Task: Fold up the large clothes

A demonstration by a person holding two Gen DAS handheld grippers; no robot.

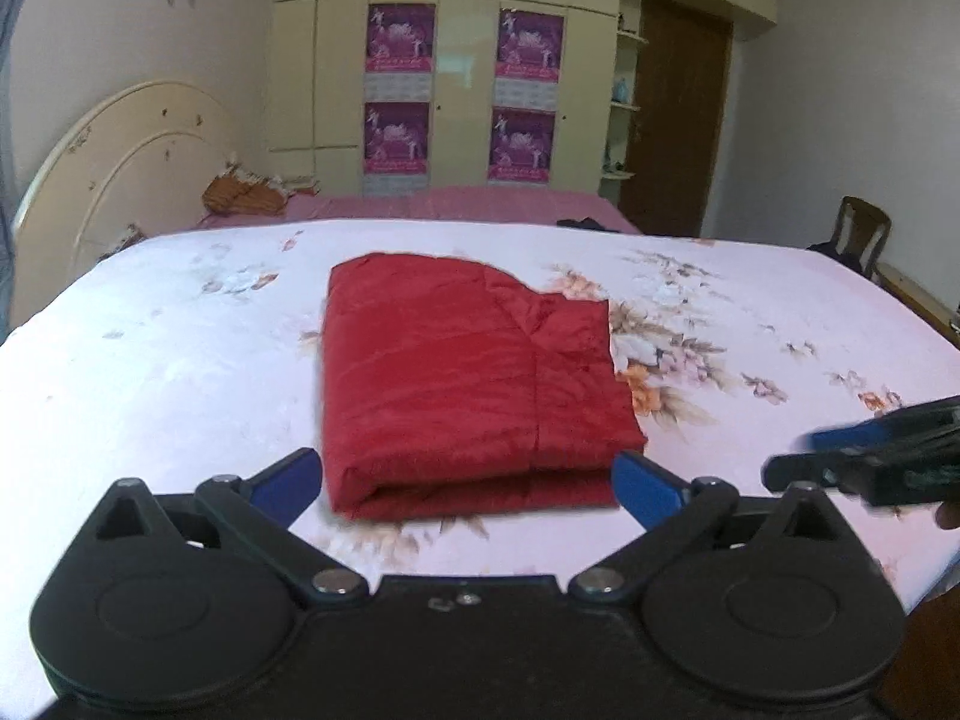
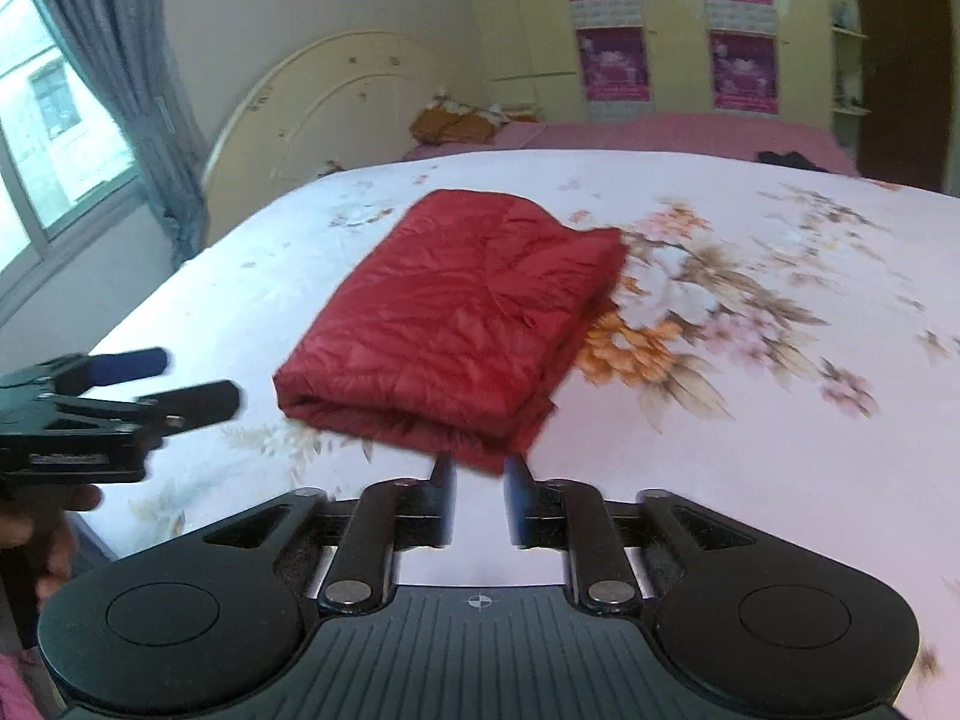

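With the red garment (image 1: 468, 378) folded on the bed (image 1: 150, 360), draw the wide left gripper (image 1: 468, 480) and narrowly parted, empty right gripper (image 2: 480, 480) straight back clear of its near edge

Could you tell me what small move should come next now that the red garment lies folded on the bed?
Probably draw both tools back. The red garment lies as a compact folded stack on the floral bedsheet, the left tool stands wide open and clear, and the right tool grips nothing.

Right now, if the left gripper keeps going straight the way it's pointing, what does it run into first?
Most likely the folded red garment. The left gripper points straight at its near folded edge on the floral bed sheet, jaws wide, nothing between. Depth is uncertain.
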